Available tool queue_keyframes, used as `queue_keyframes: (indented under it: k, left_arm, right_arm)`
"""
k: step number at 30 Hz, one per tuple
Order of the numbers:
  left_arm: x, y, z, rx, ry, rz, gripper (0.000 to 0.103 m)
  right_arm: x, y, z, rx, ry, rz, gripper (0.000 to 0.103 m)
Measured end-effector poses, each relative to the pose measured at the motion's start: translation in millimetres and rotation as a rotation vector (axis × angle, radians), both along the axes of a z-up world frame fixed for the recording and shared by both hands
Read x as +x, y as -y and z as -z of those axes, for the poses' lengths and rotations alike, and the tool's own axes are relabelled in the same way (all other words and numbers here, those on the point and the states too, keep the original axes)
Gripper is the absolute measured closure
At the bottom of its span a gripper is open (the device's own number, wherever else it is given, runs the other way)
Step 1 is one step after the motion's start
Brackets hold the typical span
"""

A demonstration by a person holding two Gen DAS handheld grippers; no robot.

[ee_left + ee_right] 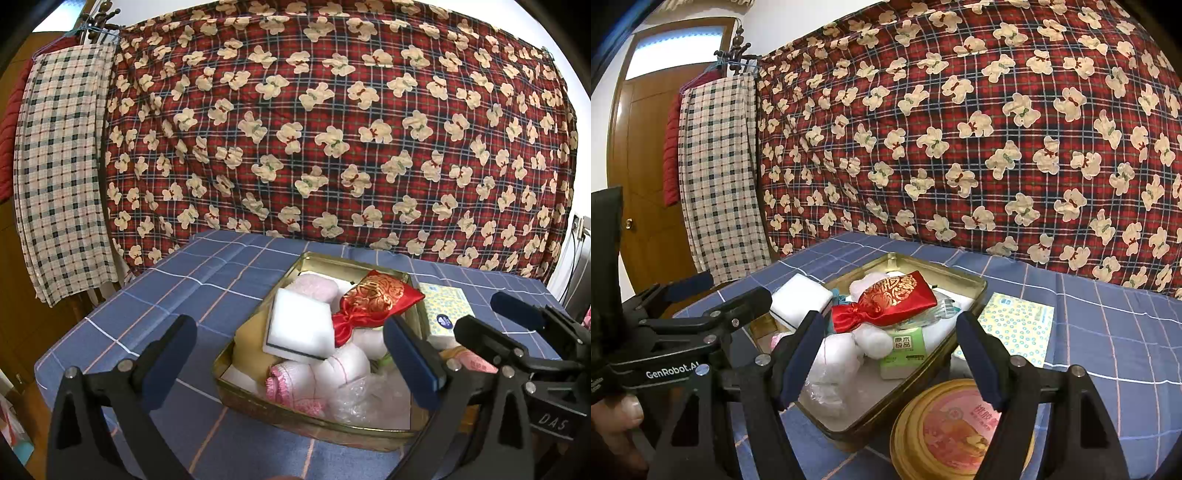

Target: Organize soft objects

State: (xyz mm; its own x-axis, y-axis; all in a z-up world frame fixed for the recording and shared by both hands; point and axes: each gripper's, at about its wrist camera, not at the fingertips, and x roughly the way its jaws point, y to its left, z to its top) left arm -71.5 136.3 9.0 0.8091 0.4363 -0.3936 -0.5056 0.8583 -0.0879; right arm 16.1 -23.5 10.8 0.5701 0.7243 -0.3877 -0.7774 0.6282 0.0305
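A gold rectangular tin (224,363) on the blue checked tablecloth holds soft things. A white foam block (299,325) leans on a pink towel roll (314,288). A red and gold brocade pouch (373,299) lies on top, with white rolled cloth (347,365), pink knit cloth (288,391) and clear plastic wrap (364,404) nearer me. My left gripper (291,354) hovers open over the tin's near end, gripping nothing. My right gripper (890,354) is open too, over the tin (960,275), above cotton balls (875,339) and a green tissue pack (905,350). The pouch (886,299) lies beyond its fingers.
A dotted tissue pack (1015,328) lies right of the tin, and a round gold tin (945,428) sits near the right gripper. A bear-print quilt (332,129) hangs behind the table. A checked cloth (62,177) hangs at left. A hand (620,417) holds the left gripper (720,291).
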Motion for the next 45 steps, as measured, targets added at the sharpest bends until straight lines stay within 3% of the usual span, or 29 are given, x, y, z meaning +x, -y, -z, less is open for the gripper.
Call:
queue_keyframes:
  k: [29, 38, 45]
  left_arm:
    - [-2, -6, 3, -0.001, -0.01, -0.017, 0.001]
    - [-6, -18, 6, -0.046, -0.012, -0.036, 0.001]
    - [-1, -11, 11, -0.019, -0.03, -0.019, 0.001]
  right_arm:
    - [-7, -2, 0, 0.003, -0.005, -0.007, 0.027]
    - [-6, -5, 4, 0.0, -0.018, -0.007, 0.027]
    - [-6, -6, 6, 0.0, -0.019, -0.006, 0.027]
